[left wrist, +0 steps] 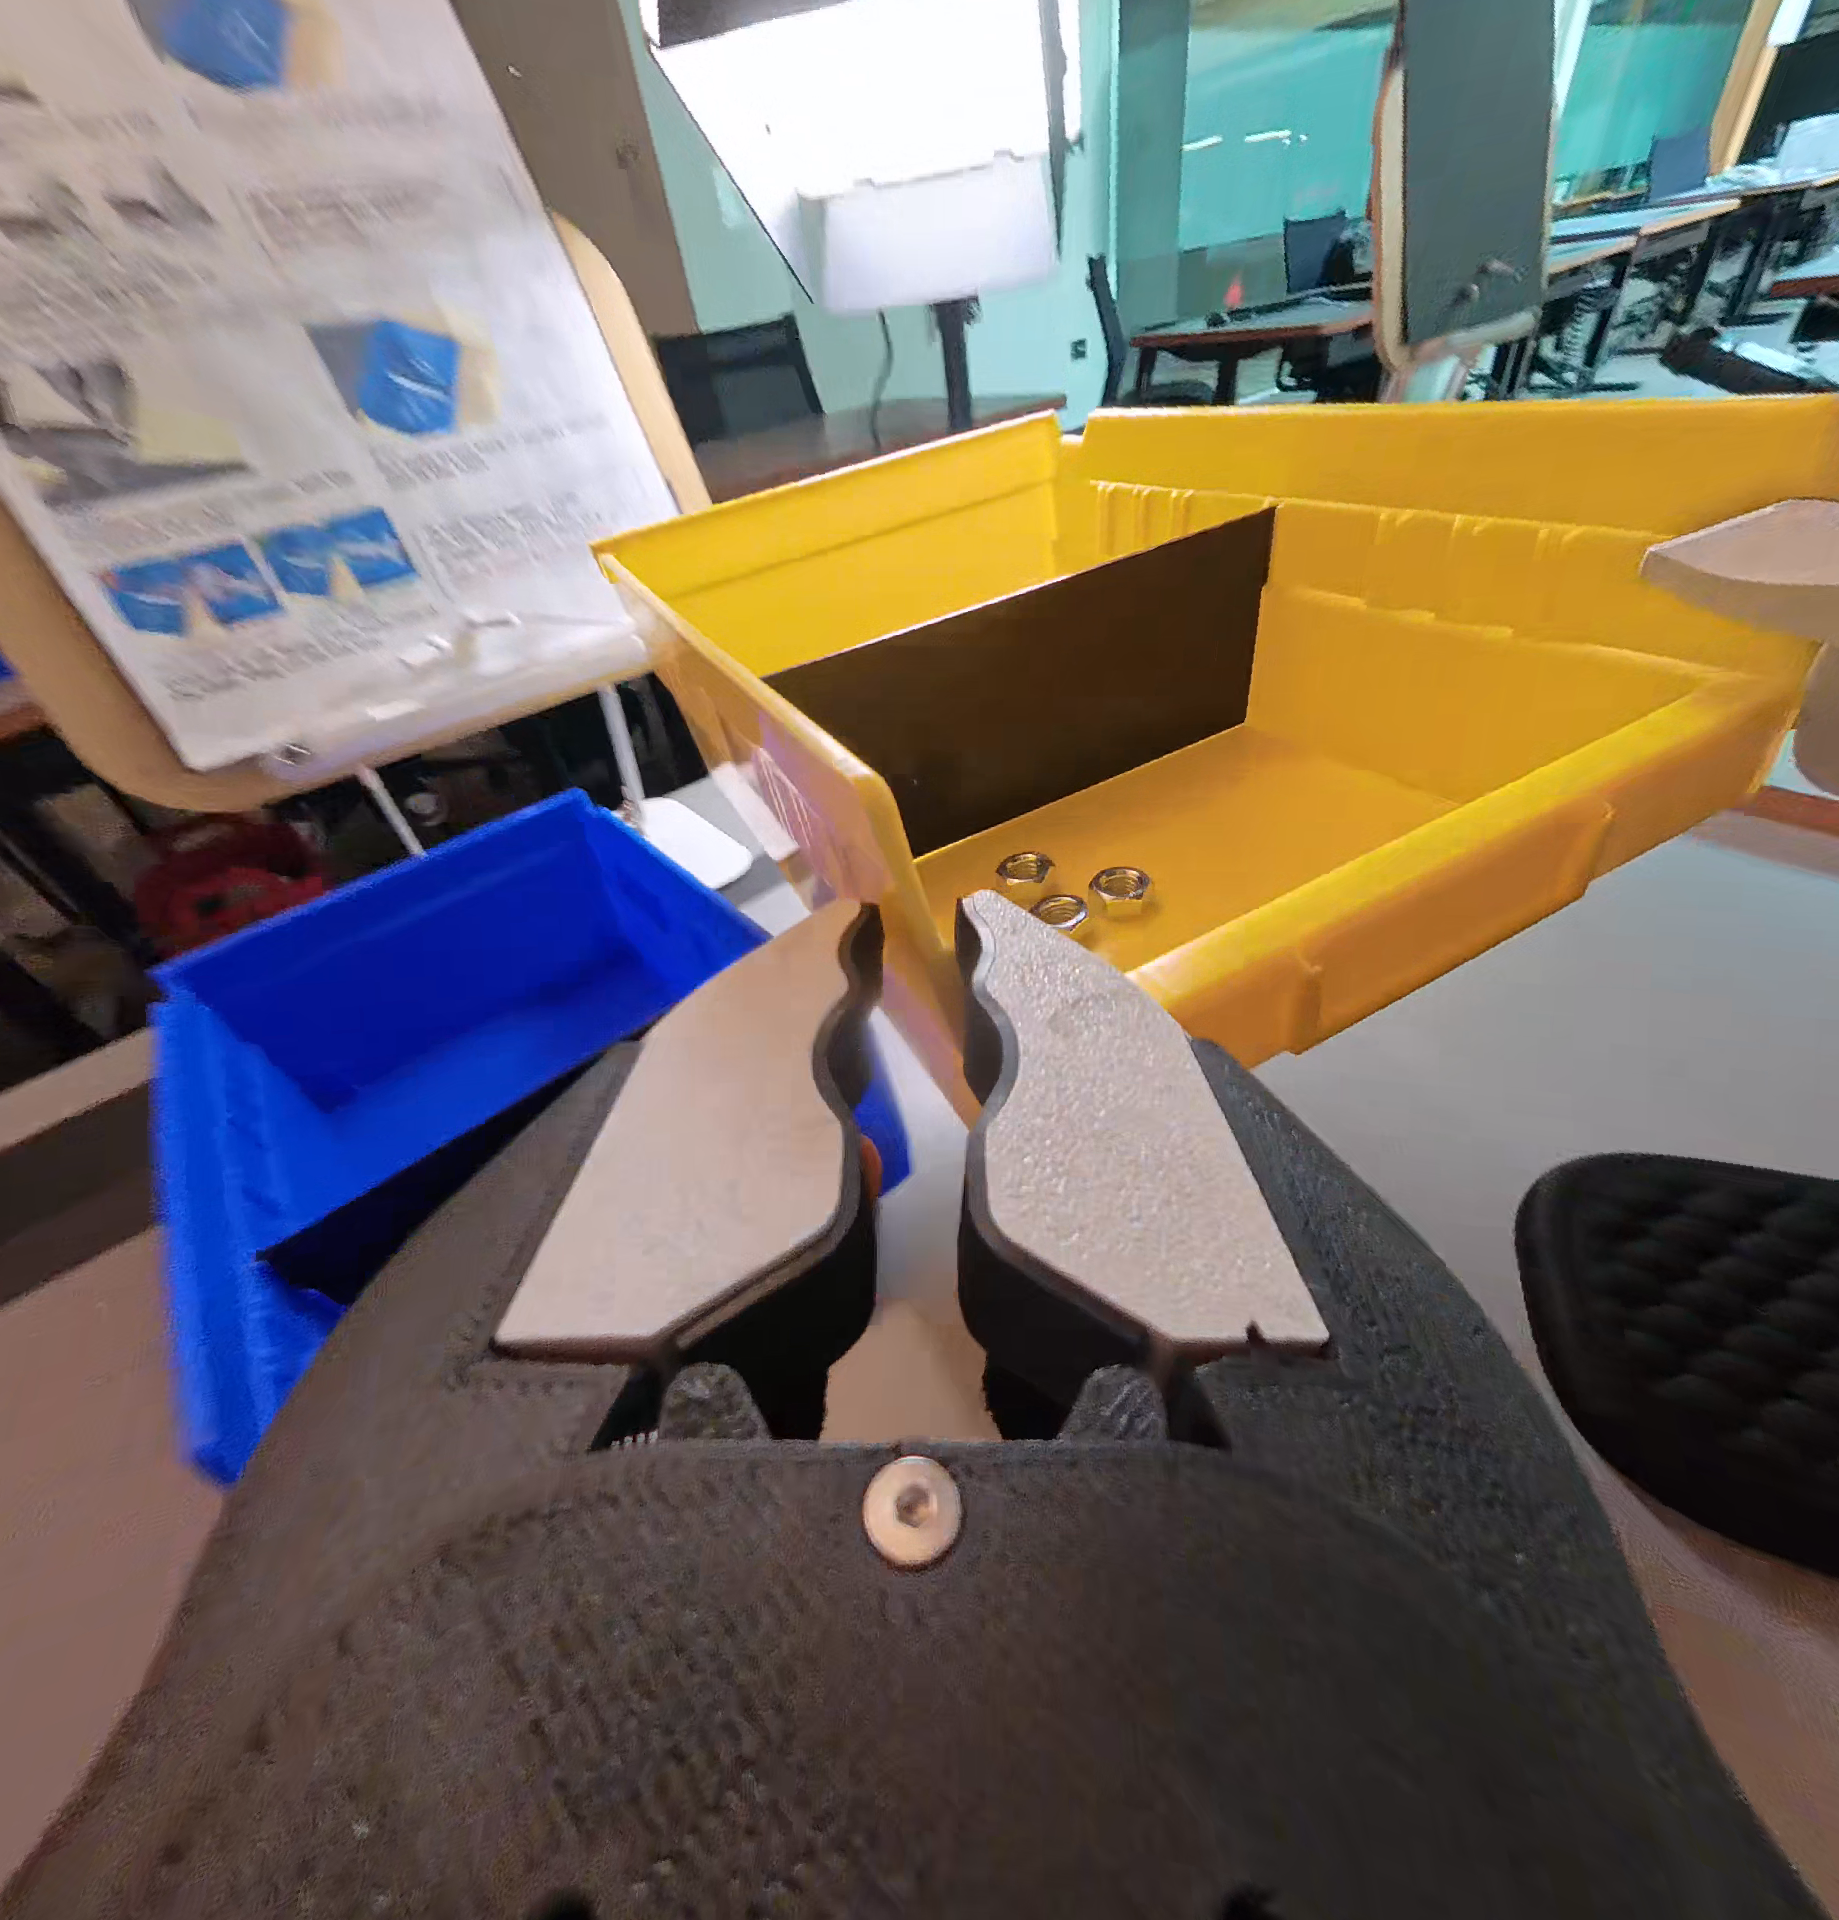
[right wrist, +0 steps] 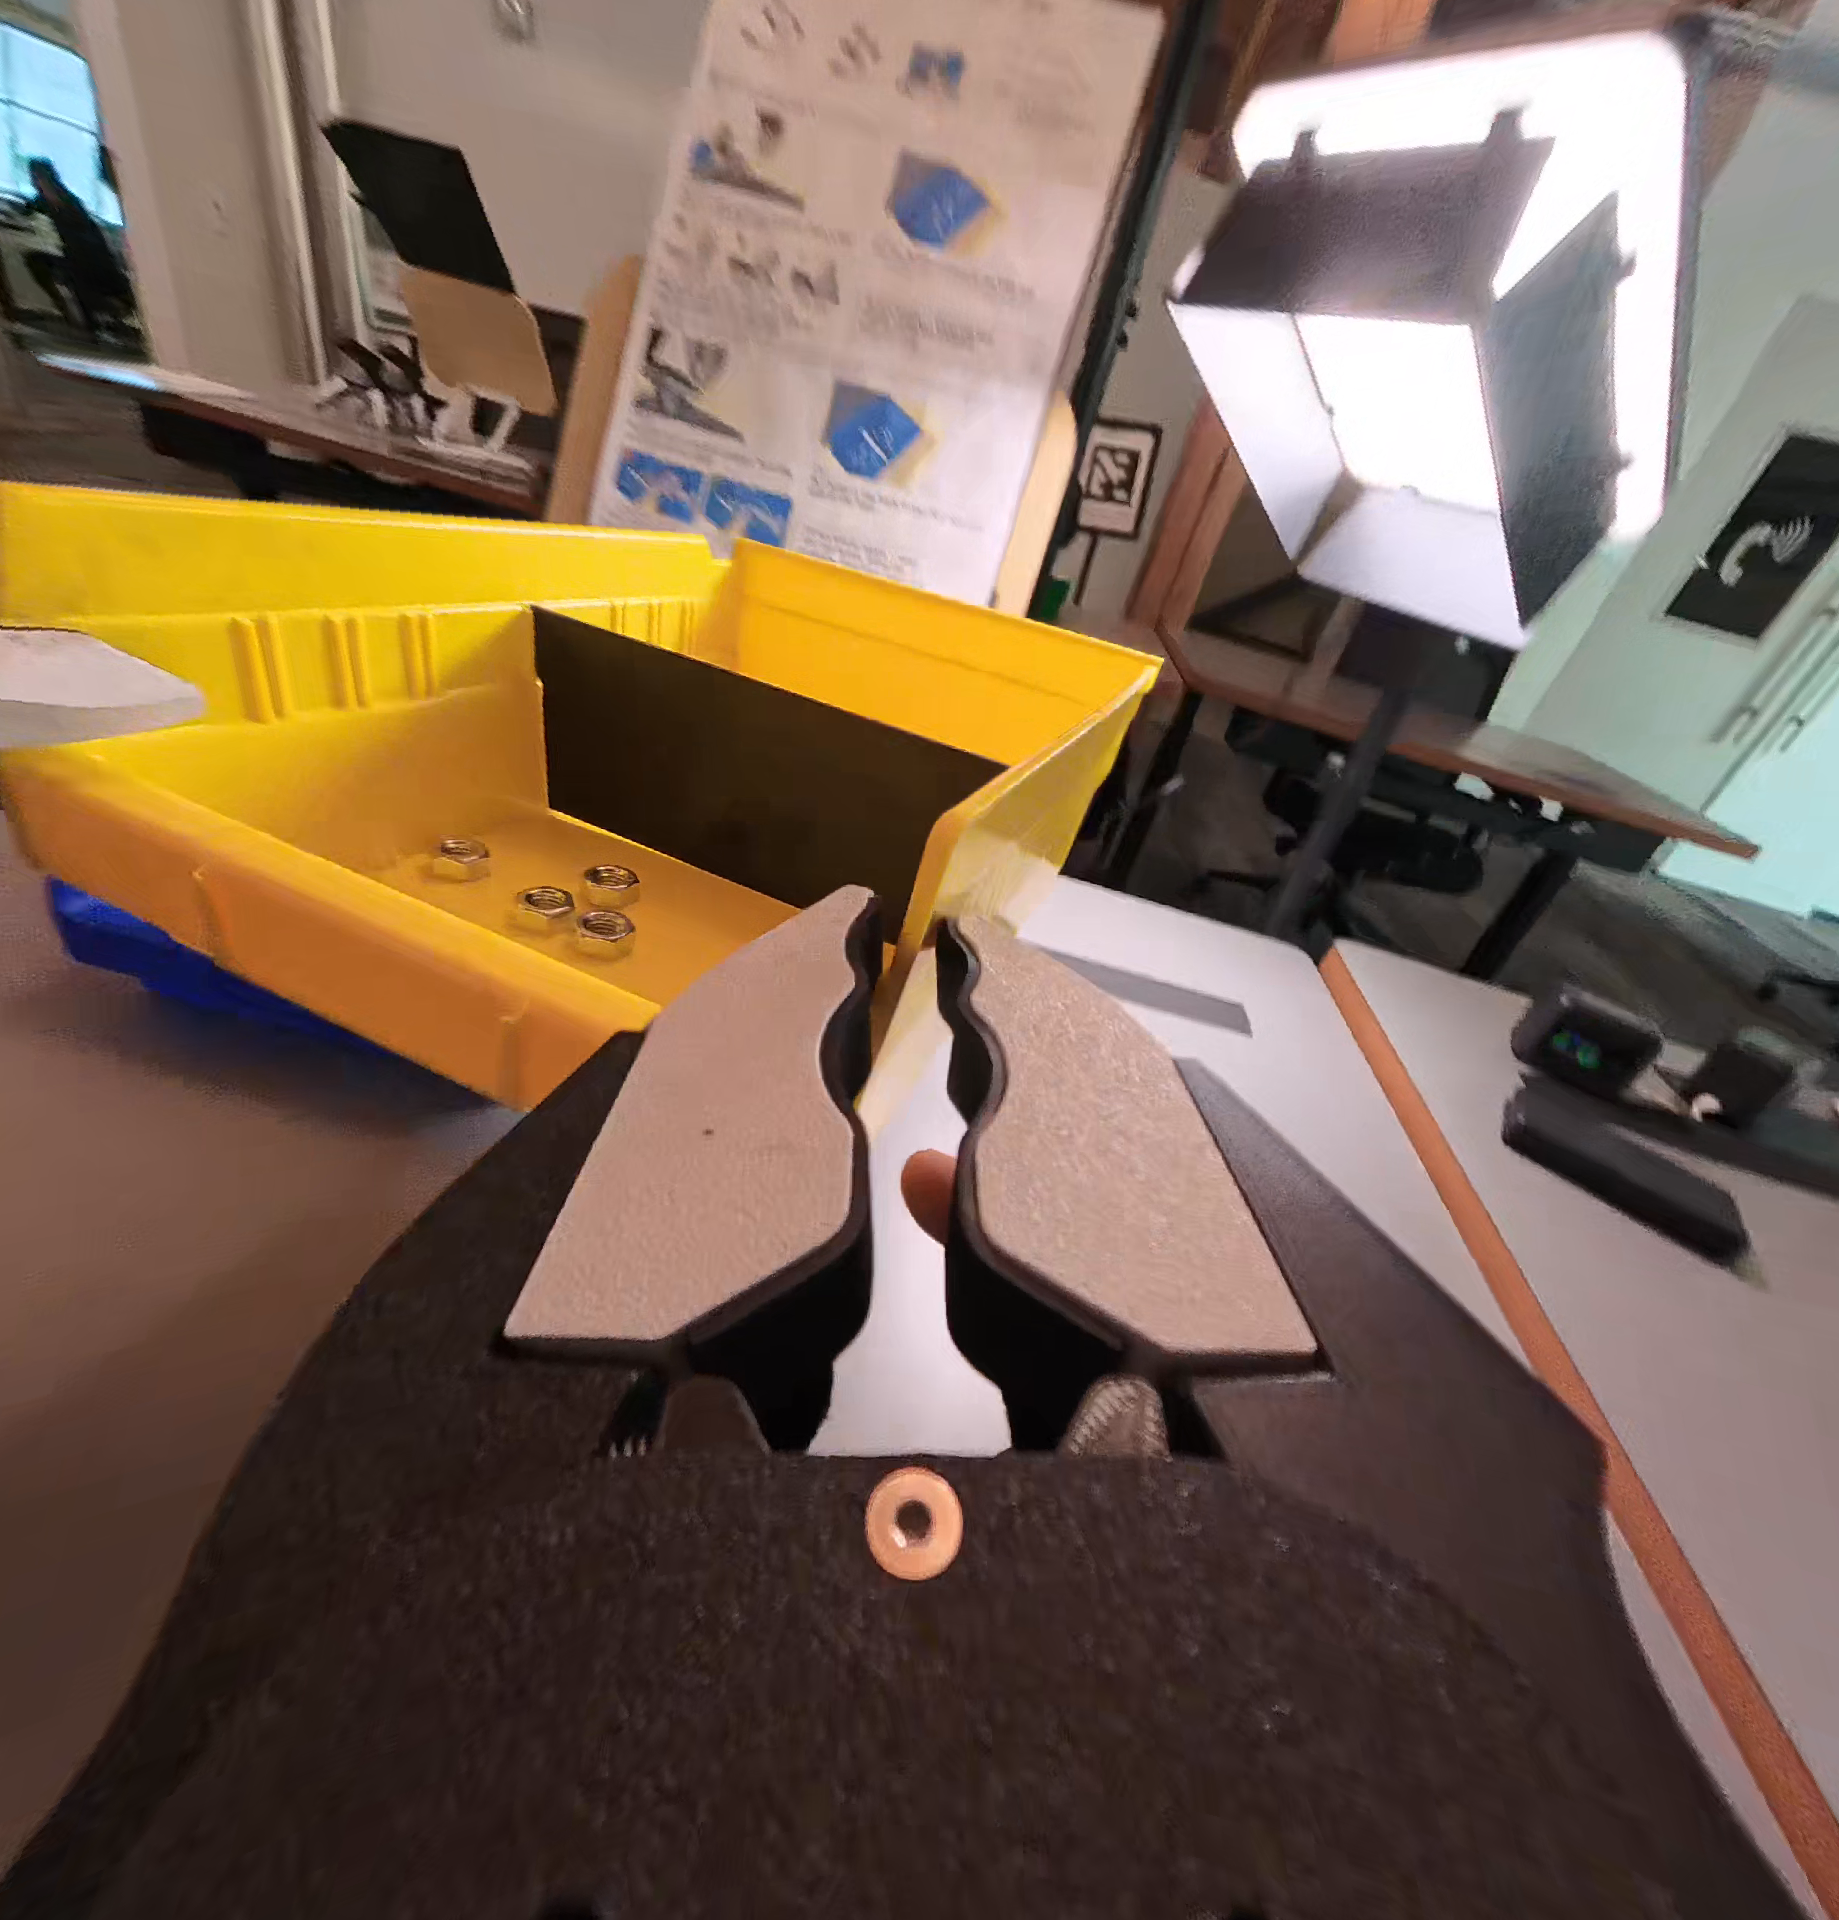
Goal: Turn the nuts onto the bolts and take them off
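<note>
Presently: left gripper (left wrist: pixel 920 920) and right gripper (right wrist: pixel 907 912) empty, fingers narrowly parted; nuts (right wrist: pixel 541 899) in yellow bin (right wrist: pixel 375 966) at 11 o'clock.

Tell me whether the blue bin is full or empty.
Empty as far as visible: the left wrist view shows the blue bin with bare walls and floor; its near corner is hidden behind the left hand-held gripper.

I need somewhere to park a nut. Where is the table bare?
Bare table lies right of the yellow bin, up to the table's wooden edge. In the bin, the floor left of the nuts is free. Crowded: the blue bin sits tight against the yellow one.
</note>
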Tool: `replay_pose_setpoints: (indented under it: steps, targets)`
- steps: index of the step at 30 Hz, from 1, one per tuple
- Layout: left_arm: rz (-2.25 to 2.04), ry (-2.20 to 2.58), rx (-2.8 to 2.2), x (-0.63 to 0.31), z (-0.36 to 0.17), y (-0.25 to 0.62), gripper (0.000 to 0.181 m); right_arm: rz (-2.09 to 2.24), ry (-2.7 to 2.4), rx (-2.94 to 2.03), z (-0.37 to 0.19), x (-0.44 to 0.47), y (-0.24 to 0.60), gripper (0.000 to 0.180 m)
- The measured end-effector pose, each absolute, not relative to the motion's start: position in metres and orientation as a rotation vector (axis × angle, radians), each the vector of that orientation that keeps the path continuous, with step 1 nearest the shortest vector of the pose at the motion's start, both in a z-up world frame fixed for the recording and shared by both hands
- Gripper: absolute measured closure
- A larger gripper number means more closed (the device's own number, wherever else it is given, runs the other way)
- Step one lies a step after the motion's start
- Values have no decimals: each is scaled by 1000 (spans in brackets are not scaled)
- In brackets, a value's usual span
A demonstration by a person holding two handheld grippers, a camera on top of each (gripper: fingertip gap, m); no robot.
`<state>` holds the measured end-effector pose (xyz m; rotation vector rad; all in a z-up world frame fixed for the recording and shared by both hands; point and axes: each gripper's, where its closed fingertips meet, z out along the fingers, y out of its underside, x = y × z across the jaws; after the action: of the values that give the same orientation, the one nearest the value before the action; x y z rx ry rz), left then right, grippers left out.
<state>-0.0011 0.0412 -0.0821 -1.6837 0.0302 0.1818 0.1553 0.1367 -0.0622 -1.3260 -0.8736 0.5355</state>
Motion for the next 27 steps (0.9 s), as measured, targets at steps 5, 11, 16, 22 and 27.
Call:
replay_pose_setpoints:
  steps: [5, 11, 16, 22, 27]
  targets:
    - [274, -71, -1671, -49, -31, -25, 168, 728, -963, -1196, -8, 98, 83, 167]
    - [502, -246, -1678, -120, -18, -133, 169, 938, -1095, -1095, 2, -1, 7, 167]
    - [605, -397, -1717, -172, -43, -209, 168, 1093, -1194, -1096, -29, -80, -50, 167]
    - [590, -477, -1768, -222, -114, -250, 168, 1149, -1290, -1150, -106, -143, -84, 168]
    - [500, -506, -1768, -235, -171, -245, 167, 1108, -1325, -1182, -157, -150, -84, 166]
